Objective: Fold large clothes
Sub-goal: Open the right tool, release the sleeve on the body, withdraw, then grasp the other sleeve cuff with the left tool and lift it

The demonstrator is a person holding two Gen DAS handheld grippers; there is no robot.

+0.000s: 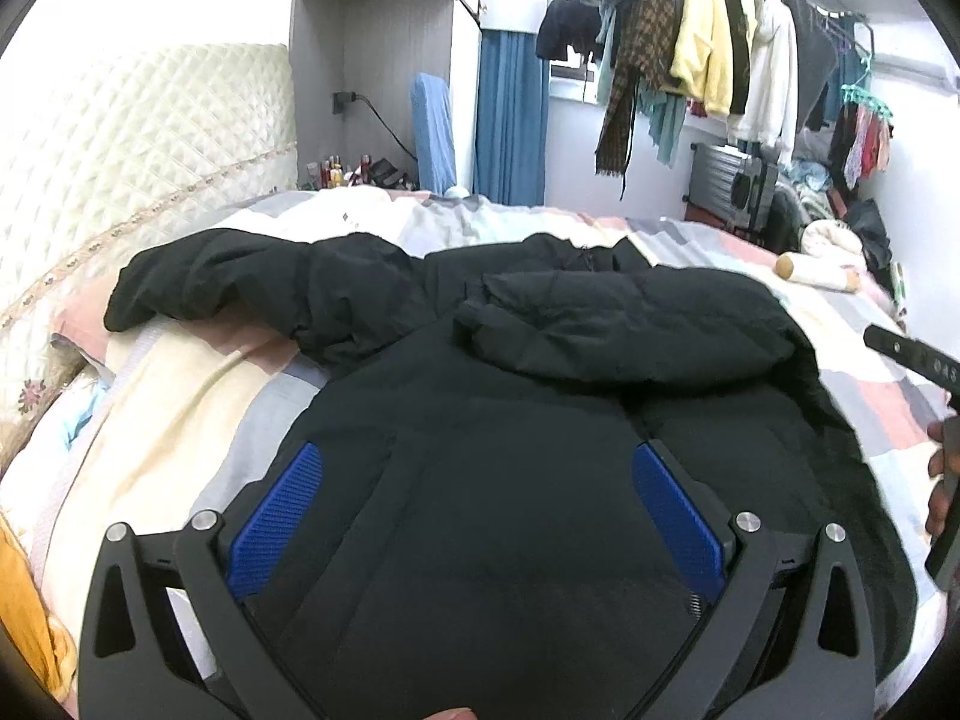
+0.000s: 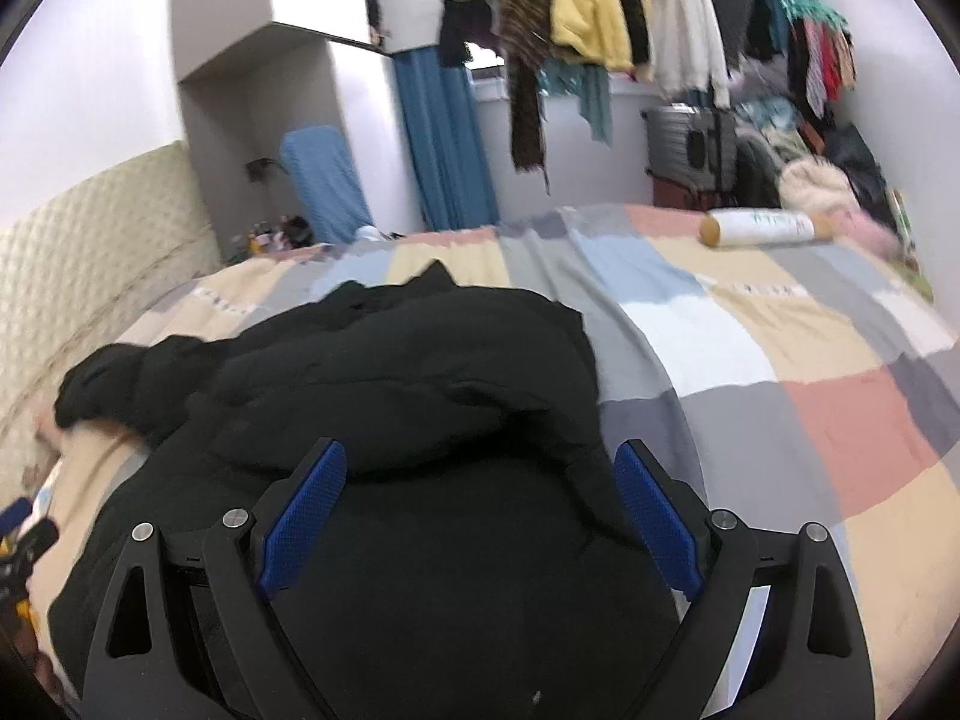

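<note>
A large black padded jacket [image 1: 510, 396] lies on the patchwork bed cover [image 1: 180, 408]. One sleeve stretches left toward the headboard and the other is folded across the body. My left gripper [image 1: 477, 468] is open above the jacket's lower body, blue pads [image 1: 279, 516] wide apart, holding nothing. In the right wrist view the jacket [image 2: 390, 390] lies left of centre on the bed cover [image 2: 780, 372]. My right gripper [image 2: 480, 468] is open over its right side, empty. The right gripper's body [image 1: 942, 420] shows at the left view's right edge.
A quilted cream headboard [image 1: 120, 168] stands on the left. A white bottle with a wooden cap [image 2: 762, 227] lies at the bed's far right. Clothes hang on a rack [image 1: 720, 48] behind, with a grey suitcase [image 1: 732, 180] and piles below. Small bottles crowd the bedside [image 1: 342, 171].
</note>
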